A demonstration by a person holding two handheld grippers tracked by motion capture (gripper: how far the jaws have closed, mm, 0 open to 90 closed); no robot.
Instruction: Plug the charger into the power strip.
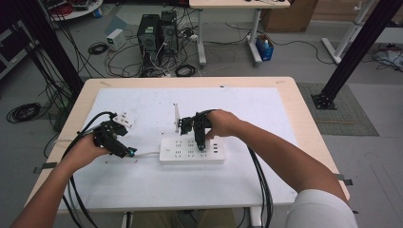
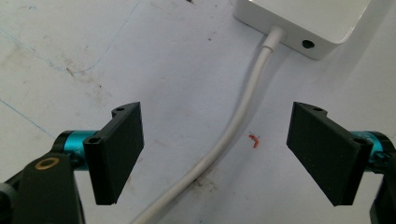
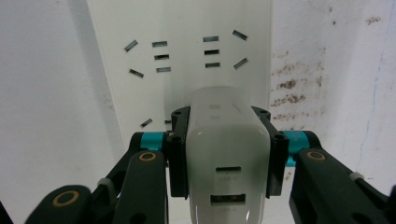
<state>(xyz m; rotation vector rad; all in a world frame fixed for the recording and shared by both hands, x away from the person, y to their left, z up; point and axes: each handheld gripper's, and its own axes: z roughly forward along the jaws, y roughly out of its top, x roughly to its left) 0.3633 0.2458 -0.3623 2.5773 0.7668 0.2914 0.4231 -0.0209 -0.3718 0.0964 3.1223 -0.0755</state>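
A white power strip (image 1: 191, 150) lies on the white mat in the middle of the table, its sockets (image 3: 184, 56) facing up. My right gripper (image 1: 202, 142) stands over the strip, shut on a white USB charger (image 3: 227, 154) that it holds against the strip's top face. The strip's white cord (image 2: 233, 135) runs out of its left end. My left gripper (image 2: 217, 154) hovers low over that cord, open, with its jaws standing on either side of it and not touching it. In the high view my left gripper (image 1: 127, 152) is just left of the strip.
A small white adapter (image 1: 124, 118) lies on the mat behind my left hand. A thin white upright piece (image 1: 176, 117) stands behind the strip. The light wooden table edge (image 1: 304, 118) frames the mat. Computer towers (image 1: 157, 33) and cables are on the floor beyond.
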